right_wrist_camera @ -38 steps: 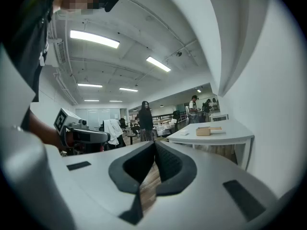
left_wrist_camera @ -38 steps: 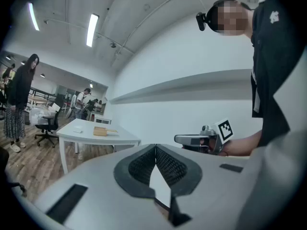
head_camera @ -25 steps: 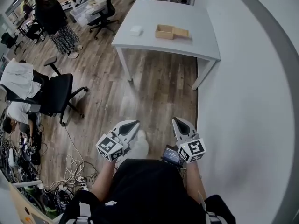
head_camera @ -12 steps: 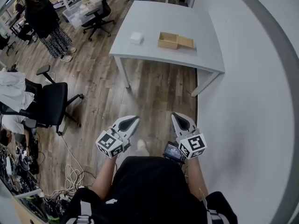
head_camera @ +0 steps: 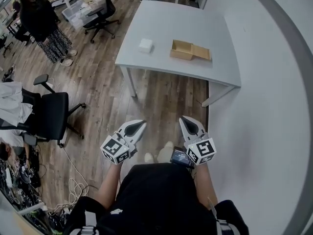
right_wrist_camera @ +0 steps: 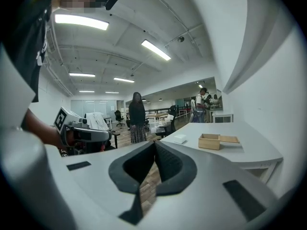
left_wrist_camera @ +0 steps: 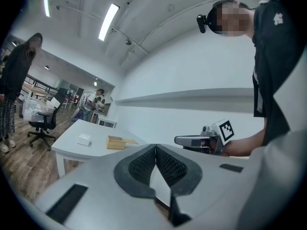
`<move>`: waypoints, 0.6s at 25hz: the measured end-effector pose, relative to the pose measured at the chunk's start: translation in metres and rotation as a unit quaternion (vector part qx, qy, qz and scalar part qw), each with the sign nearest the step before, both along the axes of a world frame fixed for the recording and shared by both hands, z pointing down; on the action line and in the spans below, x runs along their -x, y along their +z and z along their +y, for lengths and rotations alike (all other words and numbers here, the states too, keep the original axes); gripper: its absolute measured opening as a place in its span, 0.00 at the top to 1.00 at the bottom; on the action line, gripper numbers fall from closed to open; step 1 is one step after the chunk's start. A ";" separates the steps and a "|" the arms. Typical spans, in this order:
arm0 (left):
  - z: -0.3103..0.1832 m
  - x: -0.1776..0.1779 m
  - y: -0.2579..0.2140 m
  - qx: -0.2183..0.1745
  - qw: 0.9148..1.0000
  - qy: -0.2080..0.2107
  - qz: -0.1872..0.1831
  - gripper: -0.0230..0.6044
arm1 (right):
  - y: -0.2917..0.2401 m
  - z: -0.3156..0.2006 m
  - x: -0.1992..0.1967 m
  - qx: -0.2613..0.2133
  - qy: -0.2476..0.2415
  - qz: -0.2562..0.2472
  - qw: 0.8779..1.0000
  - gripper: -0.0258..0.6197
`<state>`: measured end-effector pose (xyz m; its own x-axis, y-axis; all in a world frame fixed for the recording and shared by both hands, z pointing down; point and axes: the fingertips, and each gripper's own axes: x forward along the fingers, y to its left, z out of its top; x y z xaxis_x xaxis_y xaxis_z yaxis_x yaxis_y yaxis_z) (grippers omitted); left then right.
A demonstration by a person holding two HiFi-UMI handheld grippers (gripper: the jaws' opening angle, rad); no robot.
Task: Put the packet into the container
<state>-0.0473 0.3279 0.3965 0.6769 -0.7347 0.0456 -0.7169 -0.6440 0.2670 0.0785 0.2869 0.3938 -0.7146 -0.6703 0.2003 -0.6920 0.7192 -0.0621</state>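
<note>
Down by our waist, over the wood floor, we hold both grippers side by side and a little apart, tips pointing ahead toward the table. Our left gripper has its jaws pressed together: in the left gripper view the ribbed pads meet at the tips and grip nothing. Our right gripper stands the same way, its dark pads closed tip to tip on nothing. Each carries its marker cube at the rear, near our hands.

Both grippers are well apart from the table, which stands ahead of us with its right side along the white wall. On the grey top lies the packet, a small white block near the table's left edge. To its right, apart from it, sits the container, a shallow light-wood box with its top open. A flat lid of the same wood lies just beside it on the right; we cannot tell whether the two are joined. The packet rests on the bare tabletop, outside the container.

To our left a black chair stands on the floor. Farther off, a person in a dark top and patterned skirt stands near another chair. Cables lie tangled on the floor at our lower left.
</note>
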 end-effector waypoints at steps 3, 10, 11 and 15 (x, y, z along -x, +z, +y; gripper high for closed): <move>-0.029 0.003 0.002 0.000 1.000 0.002 0.000 0.95 | 0.003 -0.030 0.006 0.001 -0.003 0.002 1.000 0.92; -0.123 0.001 0.011 0.003 1.000 -0.007 -0.011 0.95 | 0.010 -0.132 0.010 -0.006 -0.014 -0.020 1.000 0.93; -0.138 -0.001 0.009 0.001 1.000 -0.008 -0.014 0.95 | 0.008 -0.148 0.010 -0.007 -0.017 -0.024 1.000 0.93; -0.199 -0.008 -0.002 -0.001 1.000 -0.015 -0.023 0.95 | 0.000 -0.208 0.012 -0.008 -0.037 -0.029 0.999 0.93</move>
